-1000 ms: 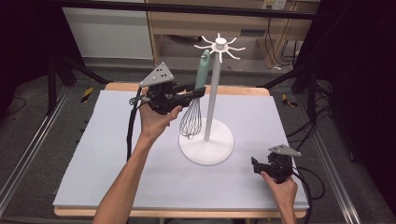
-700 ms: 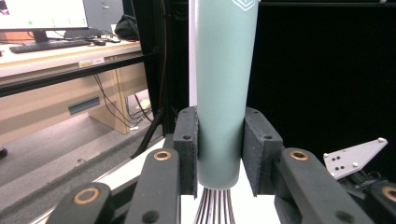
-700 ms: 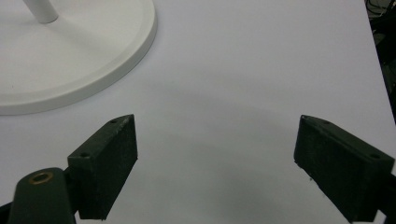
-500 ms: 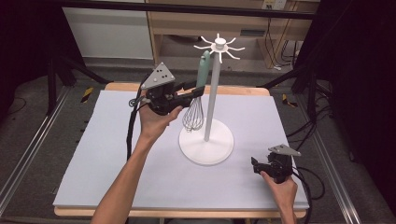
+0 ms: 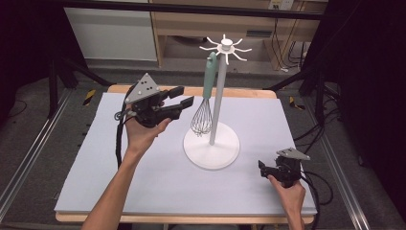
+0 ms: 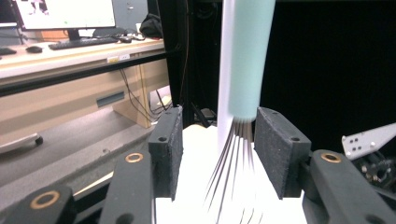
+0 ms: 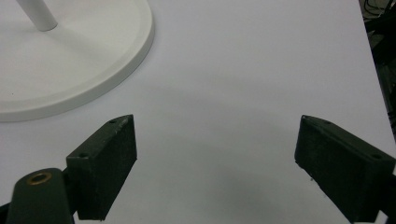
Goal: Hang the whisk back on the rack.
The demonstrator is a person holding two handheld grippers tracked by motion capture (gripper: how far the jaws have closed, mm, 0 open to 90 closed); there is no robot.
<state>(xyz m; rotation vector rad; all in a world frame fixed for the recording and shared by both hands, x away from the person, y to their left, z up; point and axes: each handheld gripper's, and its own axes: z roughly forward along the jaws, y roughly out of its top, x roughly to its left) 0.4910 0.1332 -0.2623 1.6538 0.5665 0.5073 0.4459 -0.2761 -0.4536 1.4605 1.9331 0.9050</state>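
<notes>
Whisk (image 5: pixel 205 103): I see it hanging from a prong of the white stand, mint handle up, wire head down, just above the base and touching nothing there that I can make out.
Stand (image 5: pixel 218 96): its pole rises at the whisk's 3 o'clock from a round white base (image 5: pixel 210 149) near the table's middle.
Left gripper (image 5: pixel 181 98): I hold it at the whisk's 9 o'clock, level with the wires; my jaws are opening. In the left gripper view the wires (image 6: pixel 233 158) run between the pads, clear of both.
Right gripper (image 5: pixel 262 167): I rest it at the base's 4 o'clock, well apart from it, jaws spread wide over bare mat.
Table (image 5: pixel 143 191): pale mat on a wooden top.
</notes>
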